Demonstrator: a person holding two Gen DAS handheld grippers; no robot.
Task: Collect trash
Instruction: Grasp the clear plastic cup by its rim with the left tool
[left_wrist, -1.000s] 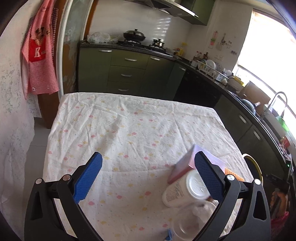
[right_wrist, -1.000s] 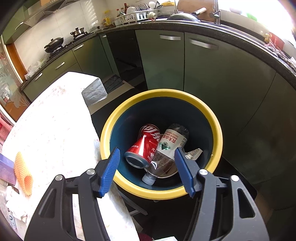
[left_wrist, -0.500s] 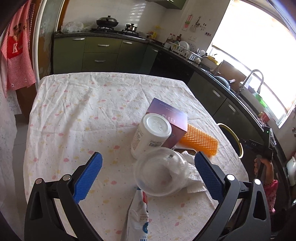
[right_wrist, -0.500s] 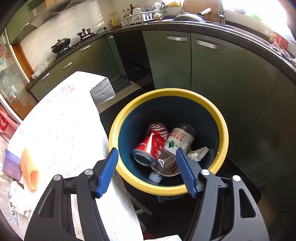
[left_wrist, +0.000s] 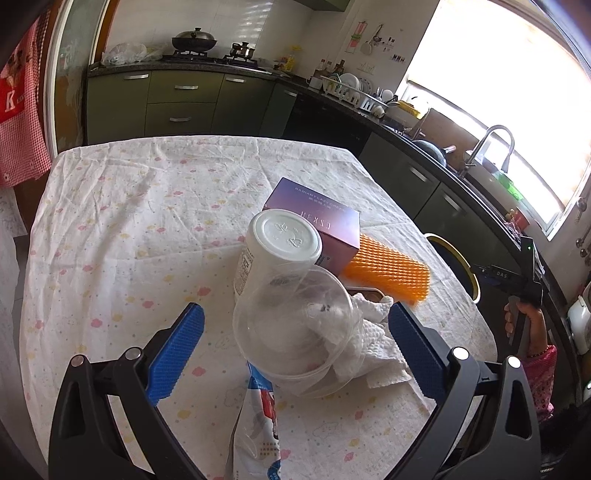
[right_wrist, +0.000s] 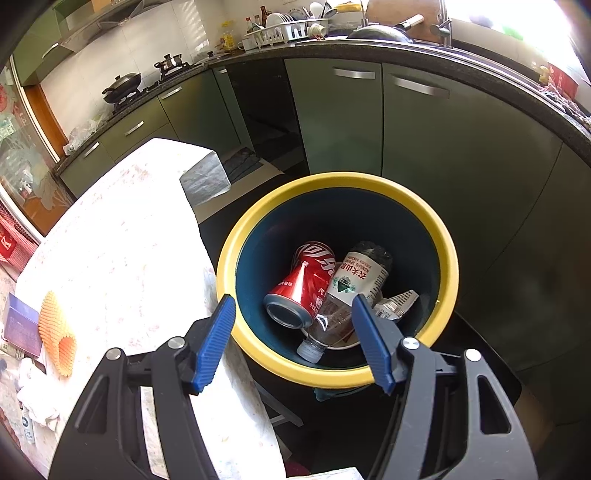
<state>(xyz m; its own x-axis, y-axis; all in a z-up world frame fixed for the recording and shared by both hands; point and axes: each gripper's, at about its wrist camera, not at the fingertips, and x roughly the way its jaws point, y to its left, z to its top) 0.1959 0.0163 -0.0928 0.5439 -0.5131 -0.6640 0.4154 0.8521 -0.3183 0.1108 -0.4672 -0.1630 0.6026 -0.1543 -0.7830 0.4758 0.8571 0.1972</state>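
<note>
The trash left to collect lies in one heap on the table with the white flowered cloth (left_wrist: 122, 229). Nearest is a clear plastic cup (left_wrist: 295, 328) on its side, its mouth turned to the left gripper (left_wrist: 295, 350), lying partly on a crumpled white paper towel (left_wrist: 380, 343). Behind it stands a white plastic jar with a round lid (left_wrist: 277, 251), touching the cup, then a purple cardboard box (left_wrist: 317, 225) and an orange foam net sleeve (left_wrist: 388, 273). A white and blue printed wrapper (left_wrist: 258, 424) lies under the cup's near edge.

The left gripper's jaws are spread wide on both sides of the cup and press nothing; I judge the cup is the next piece to take, because it sits between them.

The right gripper (right_wrist: 295, 339) hangs above the dark blue bin with a yellow rim (right_wrist: 447, 273) beside the table, jaws apart and empty. Inside the bin are a red soda can (right_wrist: 303, 284), a clear plastic bottle (right_wrist: 347, 295) and a foil wrapper (right_wrist: 397, 304), so part of the work looks done.
</note>
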